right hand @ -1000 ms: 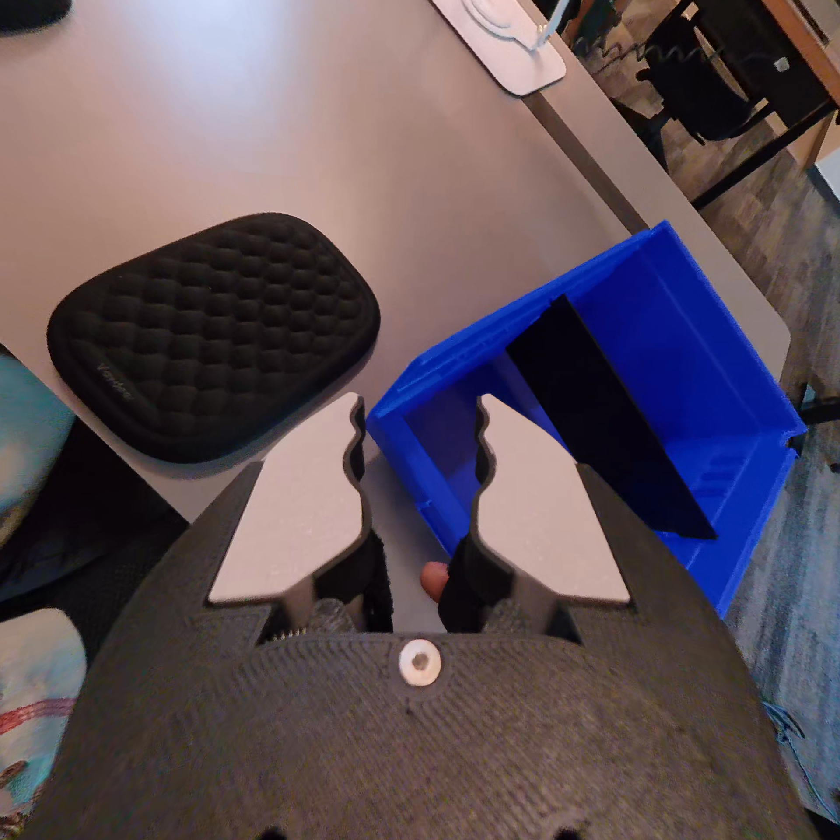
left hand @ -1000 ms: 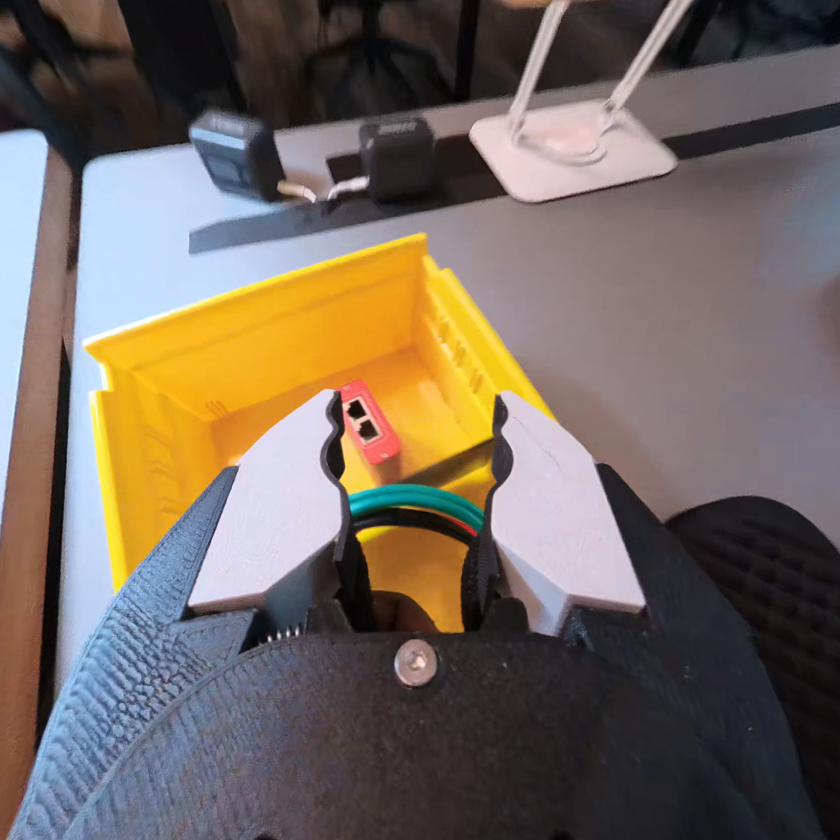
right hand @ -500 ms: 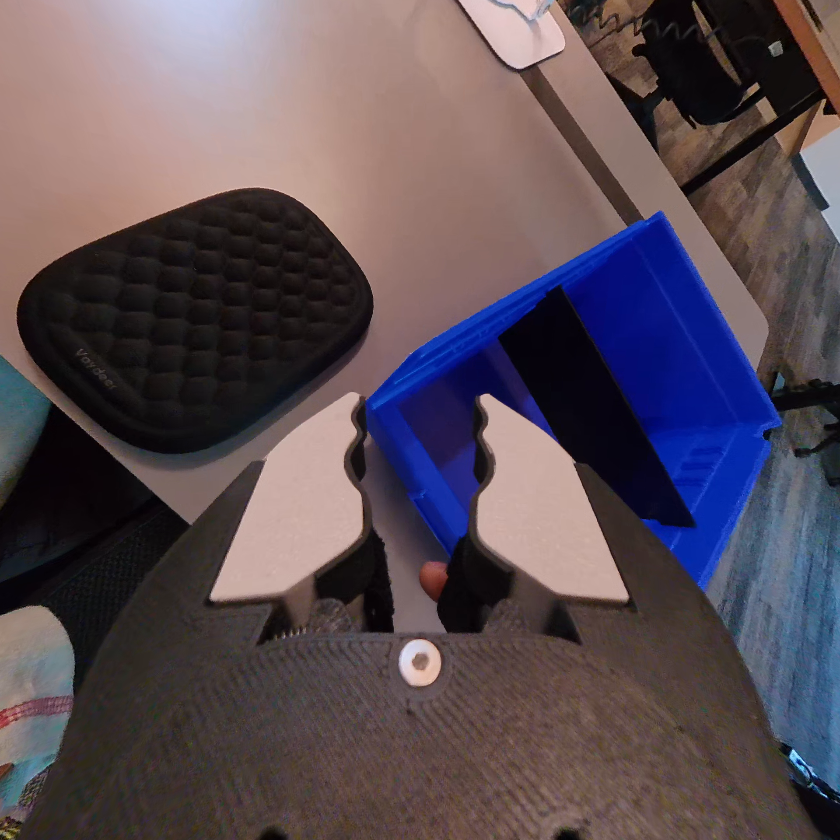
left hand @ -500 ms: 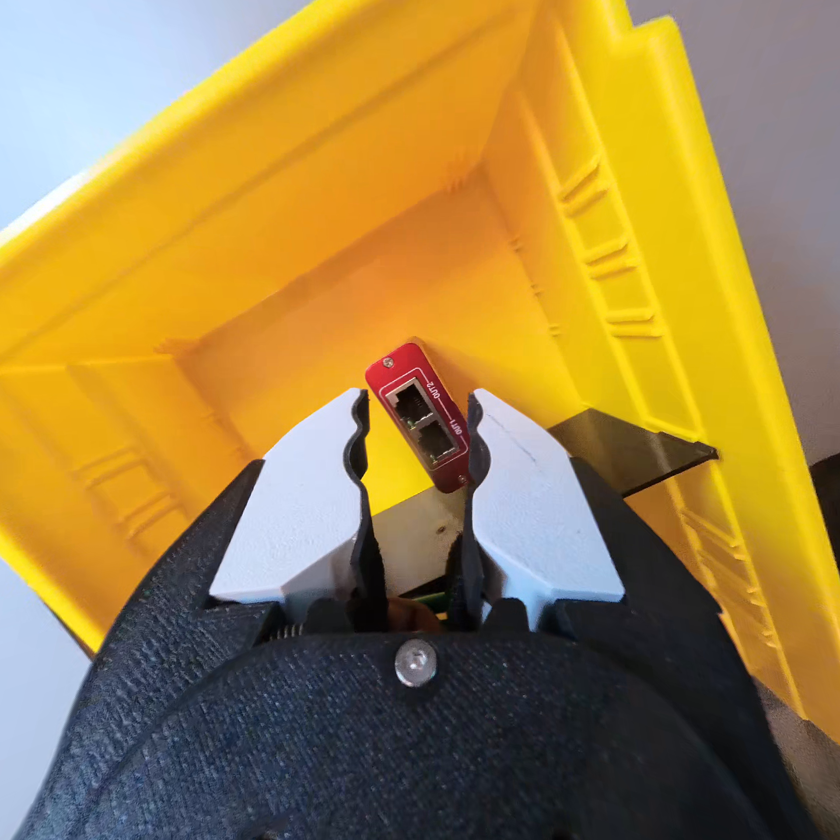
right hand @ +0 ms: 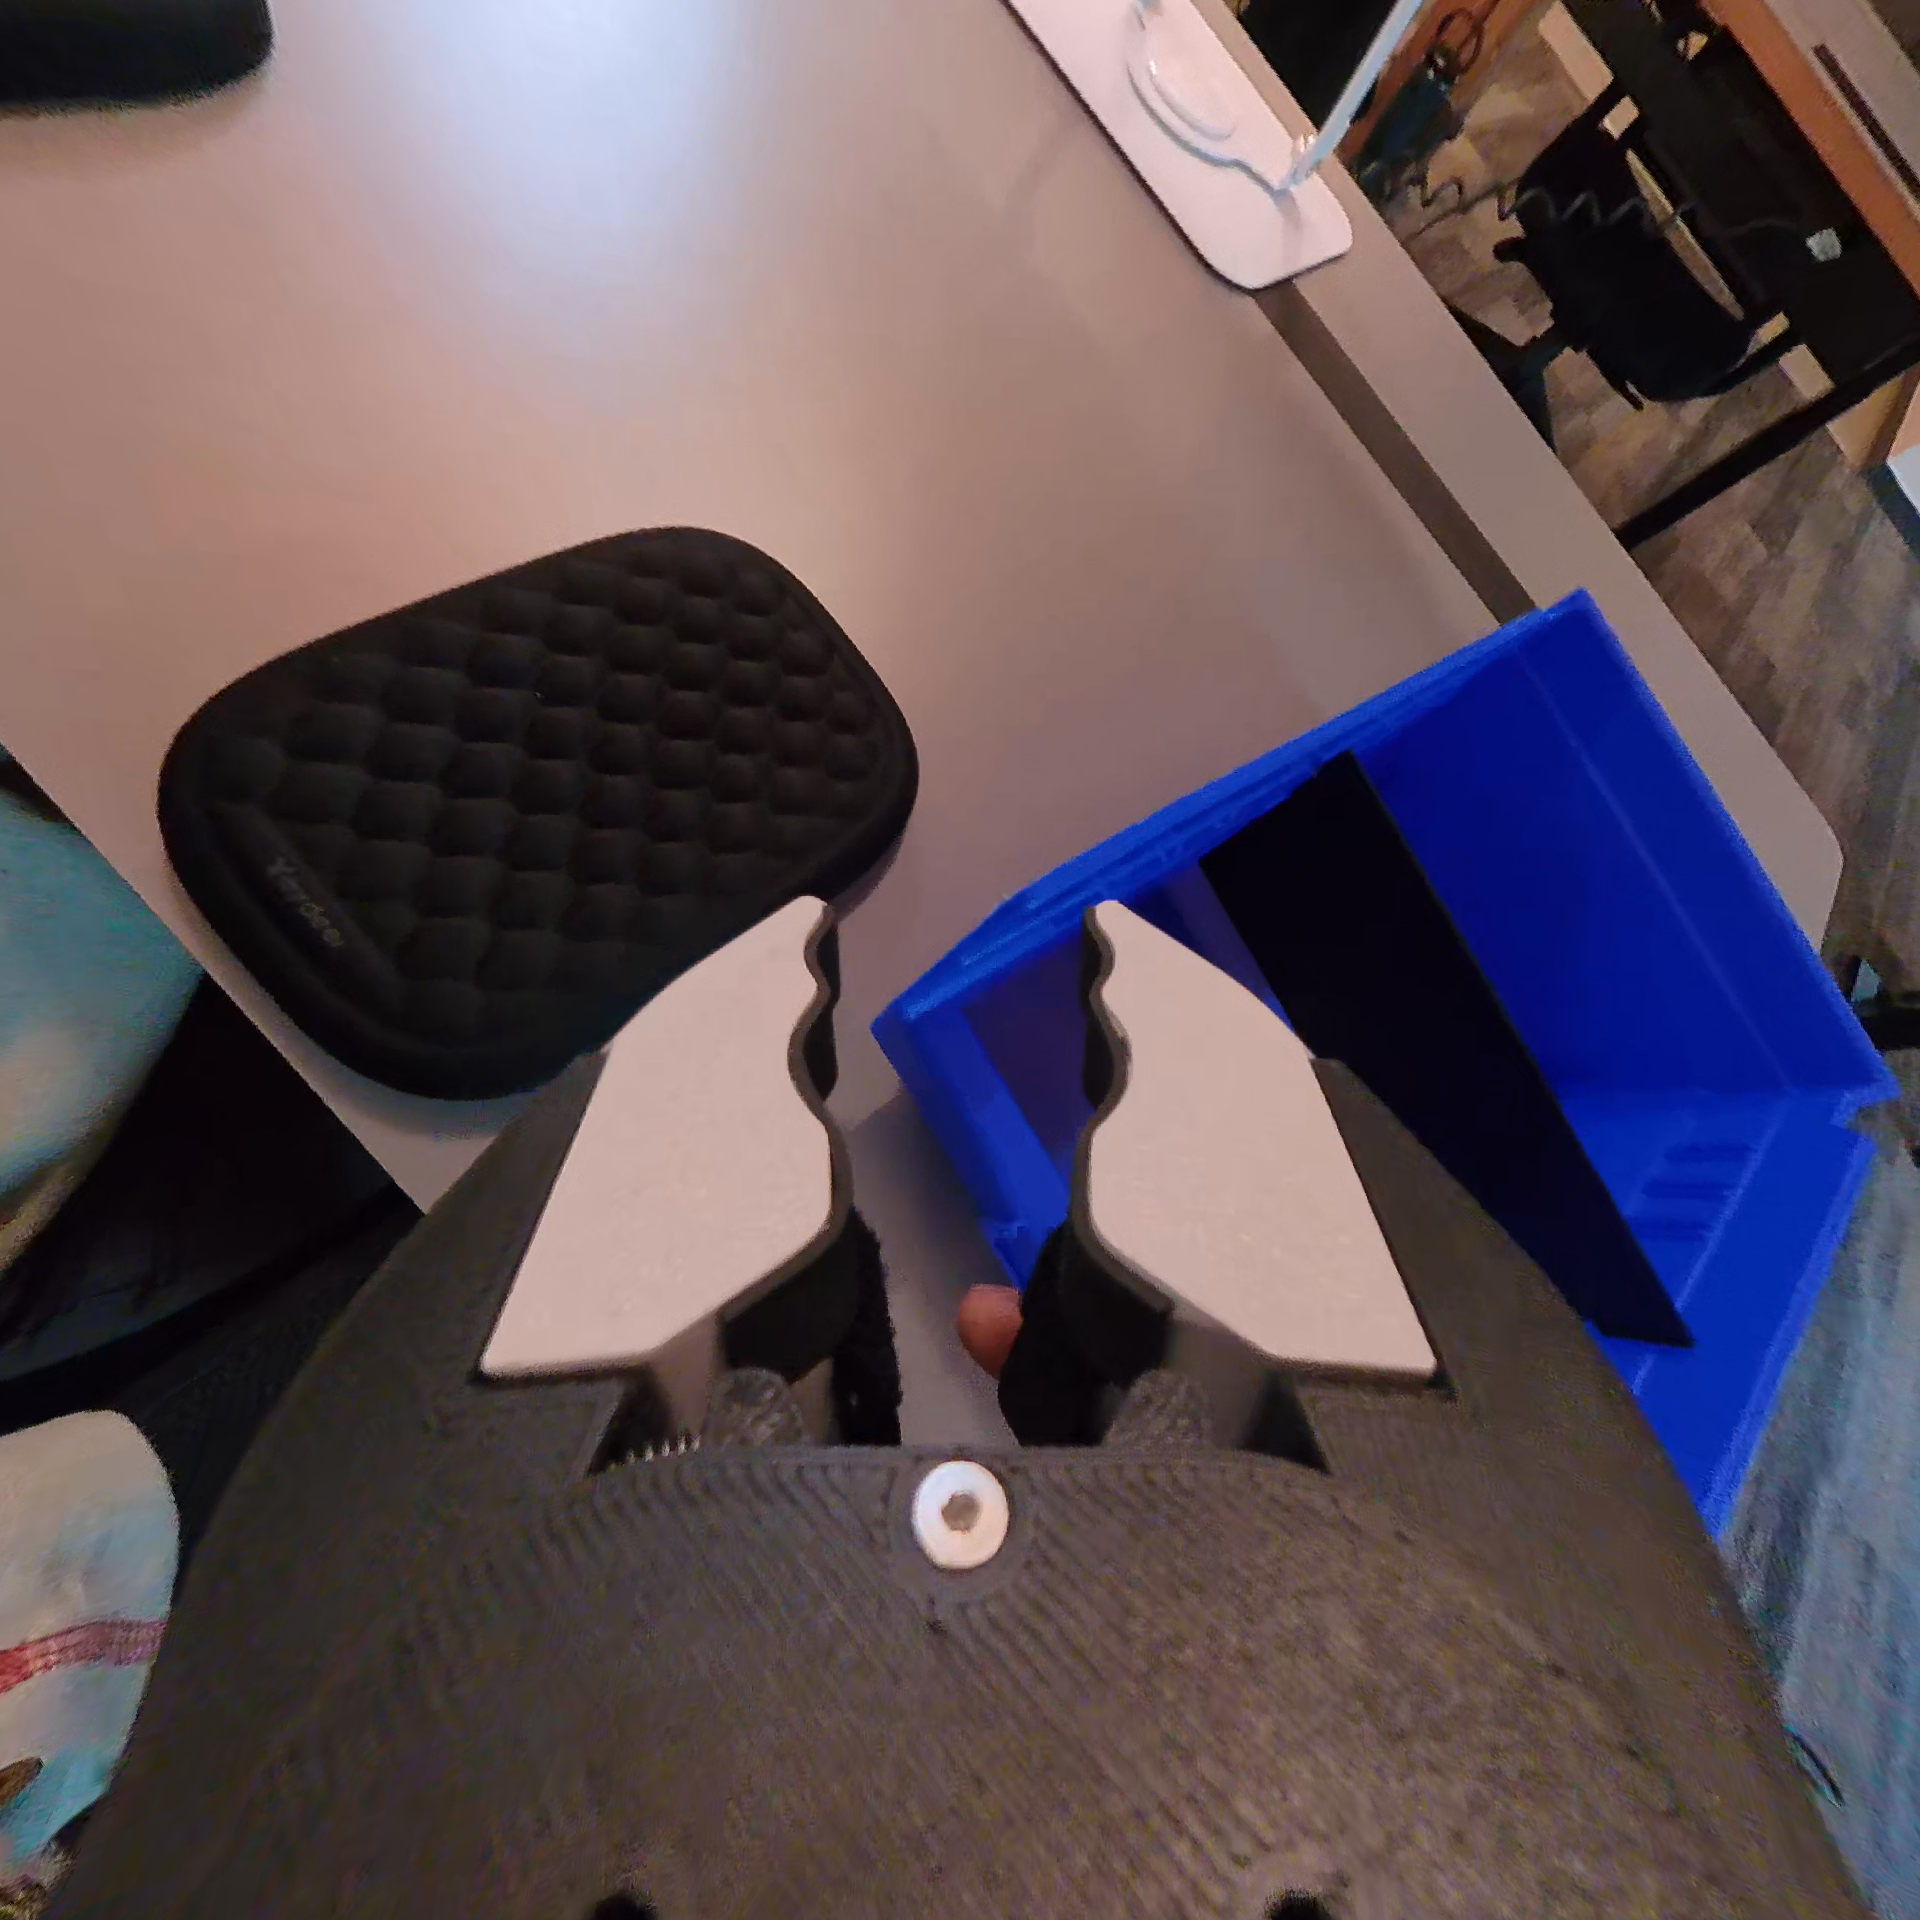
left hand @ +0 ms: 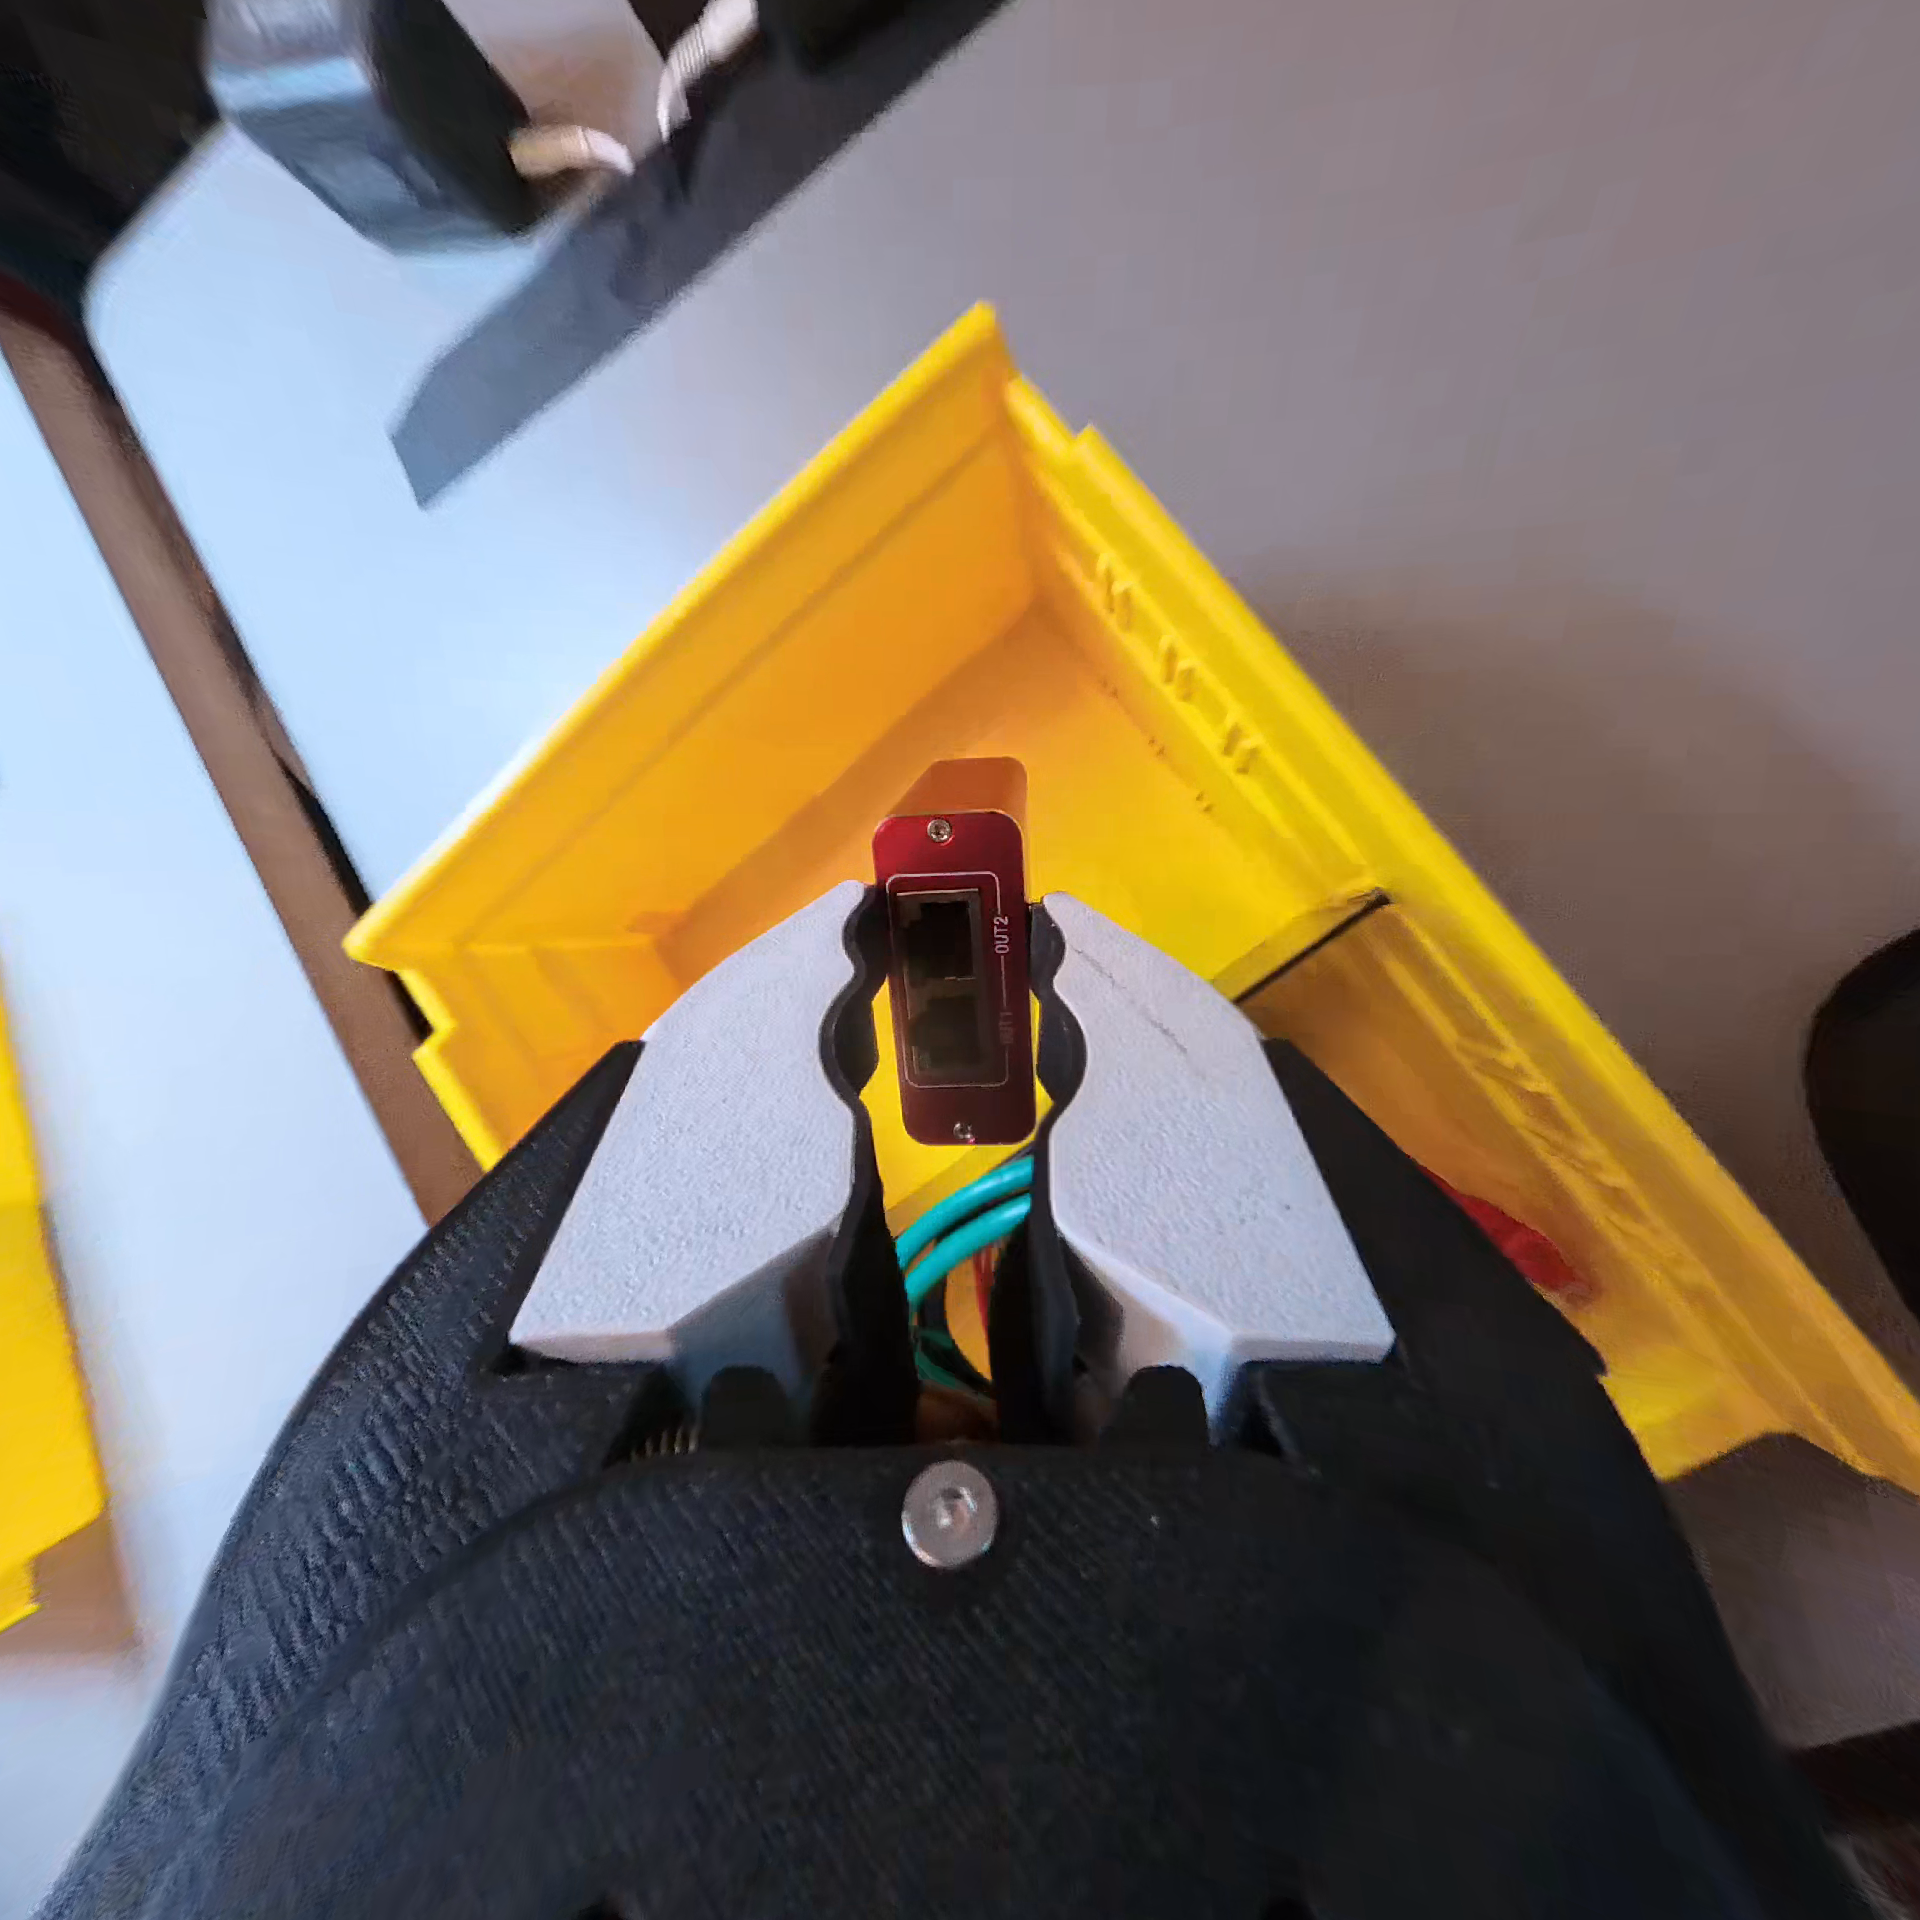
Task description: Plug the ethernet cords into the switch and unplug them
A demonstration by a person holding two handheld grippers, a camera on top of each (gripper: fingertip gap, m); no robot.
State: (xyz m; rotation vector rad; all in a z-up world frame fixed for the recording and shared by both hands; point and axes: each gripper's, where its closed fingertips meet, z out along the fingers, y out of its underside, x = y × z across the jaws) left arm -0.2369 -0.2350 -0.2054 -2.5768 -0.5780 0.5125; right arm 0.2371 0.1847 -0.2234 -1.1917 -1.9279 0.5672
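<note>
Left tool [left hand: 954, 935] clamped on red switch [left hand: 961, 982] above yellow bin [left hand: 1299, 831], right tool [right hand: 956, 935] parted, empty.

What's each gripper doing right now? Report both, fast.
Left gripper: shut on the red switch, held above the yellow bin.
Right gripper: open, holding nothing, by the blue bin.

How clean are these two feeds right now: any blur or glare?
Left wrist view: switch in the left tool is sharp, the desk's far edge and the yellow bin are motion-smeared. Right wrist view: mostly crisp, dimmer, soft glare on the table.
</note>
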